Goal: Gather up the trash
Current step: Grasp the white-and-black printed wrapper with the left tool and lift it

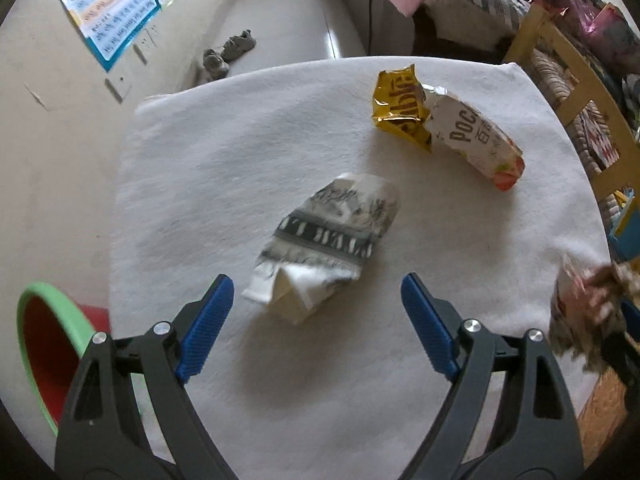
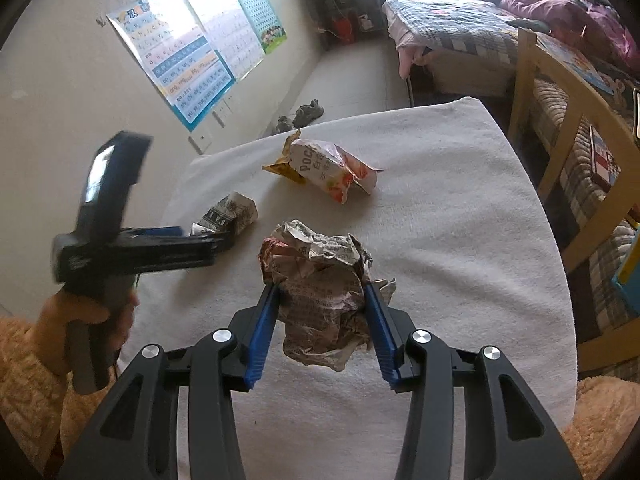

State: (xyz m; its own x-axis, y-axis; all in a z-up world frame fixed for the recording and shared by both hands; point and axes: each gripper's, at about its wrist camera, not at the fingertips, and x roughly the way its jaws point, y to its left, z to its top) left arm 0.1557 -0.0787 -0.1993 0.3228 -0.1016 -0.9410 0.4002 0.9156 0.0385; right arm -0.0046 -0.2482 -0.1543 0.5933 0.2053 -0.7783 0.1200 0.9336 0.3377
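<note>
Now right tongs (image 2: 322, 300) clamping crumpled newspaper ball (image 2: 320, 280), left tongs (image 1: 318, 294) wide above folded paper (image 1: 324, 240)

Pale wall (image 2: 60, 80) with posters (image 2: 192, 68), quilted bed (image 2: 452, 36), wooden shelf (image 2: 560, 128), daylight.

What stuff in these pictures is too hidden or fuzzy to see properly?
- Red bin, left wrist view: cut off by the picture edge and gripper arm.
- Crumpled newspaper ball, left wrist view: blurred, cut off at the edge.
- Folded newspaper packet, right wrist view: partly hidden behind the blurred left gripper.
</note>
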